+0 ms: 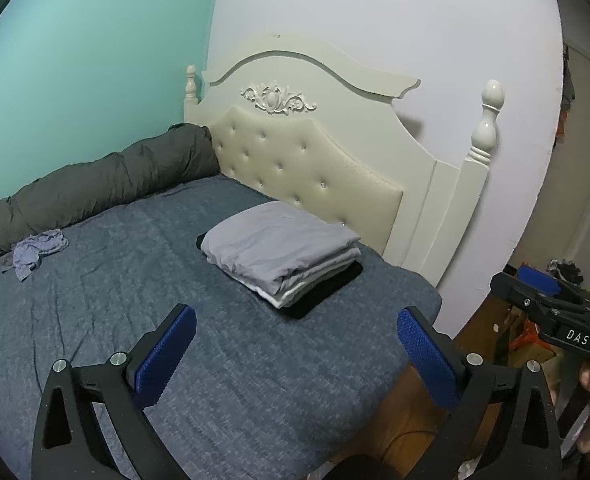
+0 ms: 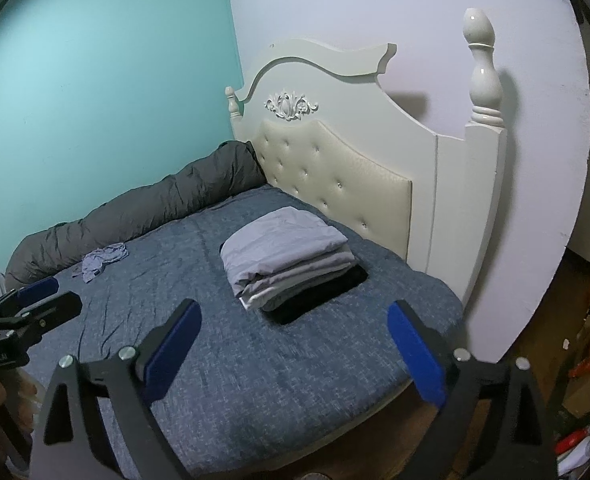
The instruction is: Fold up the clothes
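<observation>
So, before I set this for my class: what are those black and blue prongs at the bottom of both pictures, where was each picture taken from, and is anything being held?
No robot here: a person holds a pair of hand tongs in each hand, each with a camera looking along its prongs. One picture looks past the left tongs, the other past the right tongs. Both stand open and hold nothing. Each view also catches the other tongs at its edge. On the blue bed sits a stack of folded clothes, grey on top, black at the bottom. A small crumpled grey garment lies unfolded near a rolled dark quilt along the wall.
</observation>
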A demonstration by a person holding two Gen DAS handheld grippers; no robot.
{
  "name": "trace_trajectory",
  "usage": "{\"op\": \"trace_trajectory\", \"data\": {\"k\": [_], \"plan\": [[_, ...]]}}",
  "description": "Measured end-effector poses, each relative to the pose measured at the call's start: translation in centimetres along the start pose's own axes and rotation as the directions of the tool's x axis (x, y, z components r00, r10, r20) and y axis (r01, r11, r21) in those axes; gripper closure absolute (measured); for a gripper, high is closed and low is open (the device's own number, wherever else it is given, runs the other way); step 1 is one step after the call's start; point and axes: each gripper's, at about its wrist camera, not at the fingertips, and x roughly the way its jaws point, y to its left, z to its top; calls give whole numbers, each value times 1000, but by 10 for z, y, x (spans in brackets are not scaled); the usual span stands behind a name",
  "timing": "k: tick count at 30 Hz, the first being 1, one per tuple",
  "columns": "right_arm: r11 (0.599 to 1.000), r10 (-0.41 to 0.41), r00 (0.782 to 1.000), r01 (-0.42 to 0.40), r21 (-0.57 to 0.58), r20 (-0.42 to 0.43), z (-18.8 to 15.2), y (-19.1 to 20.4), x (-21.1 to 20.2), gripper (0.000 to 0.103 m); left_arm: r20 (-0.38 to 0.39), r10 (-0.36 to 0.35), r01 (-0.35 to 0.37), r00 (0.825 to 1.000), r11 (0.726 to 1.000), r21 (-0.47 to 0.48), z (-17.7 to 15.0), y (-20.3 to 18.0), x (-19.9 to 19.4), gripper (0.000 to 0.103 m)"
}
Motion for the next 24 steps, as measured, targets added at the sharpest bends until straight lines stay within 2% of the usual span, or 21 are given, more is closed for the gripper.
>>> {"op": "trace_trajectory", "data": {"k": [14,24], "plan": [[1000,-19,1000,19,-10,-3,-19,7,-16,4,-1,-14,14,1000,1000,26,-16,-5,-12,0],[1000,-20,1000,20,-13,3,-28,11,-23,3,-6,-27,27,1000,1000,12,-29,-5,-22,0]]}}
